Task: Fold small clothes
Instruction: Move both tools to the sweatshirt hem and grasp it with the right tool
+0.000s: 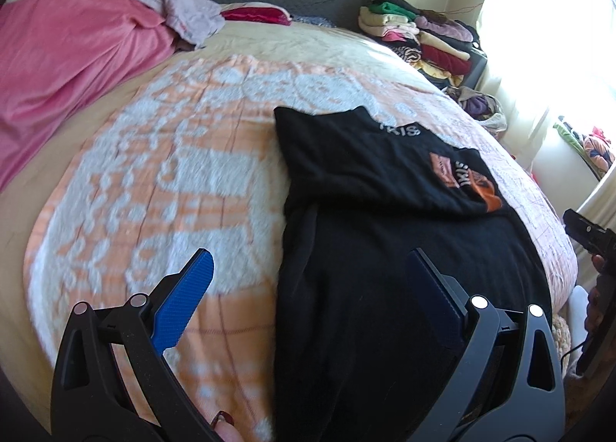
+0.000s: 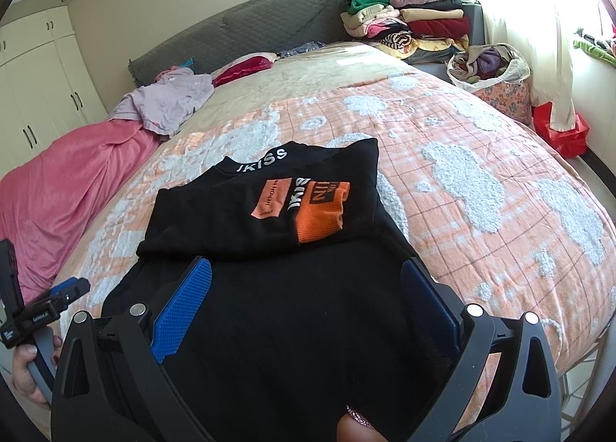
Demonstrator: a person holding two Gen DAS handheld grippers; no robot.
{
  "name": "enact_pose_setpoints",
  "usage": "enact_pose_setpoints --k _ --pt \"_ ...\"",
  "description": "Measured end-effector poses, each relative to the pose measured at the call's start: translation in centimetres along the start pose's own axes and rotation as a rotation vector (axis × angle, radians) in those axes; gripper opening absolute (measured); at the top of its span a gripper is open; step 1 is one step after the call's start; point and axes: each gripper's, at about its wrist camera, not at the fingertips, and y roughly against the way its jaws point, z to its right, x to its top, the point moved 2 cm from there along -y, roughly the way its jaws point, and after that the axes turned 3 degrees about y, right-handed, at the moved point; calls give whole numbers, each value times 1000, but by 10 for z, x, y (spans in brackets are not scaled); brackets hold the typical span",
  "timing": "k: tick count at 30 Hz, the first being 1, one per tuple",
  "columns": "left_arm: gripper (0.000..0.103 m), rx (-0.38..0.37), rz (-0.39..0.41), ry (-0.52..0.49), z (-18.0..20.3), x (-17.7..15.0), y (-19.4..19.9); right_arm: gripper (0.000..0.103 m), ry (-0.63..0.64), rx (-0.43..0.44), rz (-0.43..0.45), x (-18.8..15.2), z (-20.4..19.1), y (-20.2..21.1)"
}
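1. A bed with an orange-and-white patterned blanket [image 2: 481, 157] fills the room.
2. The black sweatshirt [image 2: 269, 218] lies at its near middle, sleeves folded across its chest.
3. Soft, light, limp knit; I would pinch the hem corners at 6 o'clock.
4. The left gripper [image 1: 308, 299] and right gripper [image 2: 308, 295] hover released, empty.
5. Folded clothes [image 2: 415, 18] stack at 1 o'clock.

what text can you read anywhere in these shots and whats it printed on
"JKISS": white letters on the collar of the black top, first letter partly cut off.
Light orange patch: small dark print, too small to read surely.
Orange sleeve cuff: large dark letters, folded and turned, not readable.
Left gripper label, seen from the right wrist: too small to read.
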Motion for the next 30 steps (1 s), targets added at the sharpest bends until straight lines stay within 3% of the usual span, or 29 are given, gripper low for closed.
enact_pose_setpoints --k 9,30 --pt "93 38 -53 -4 -7 -28 -5 98 34 -14 -30 -14 -1 0" --pt "93 46 -134 -19 -5 -66 -4 98 48 -46 -171 -67 19 -11"
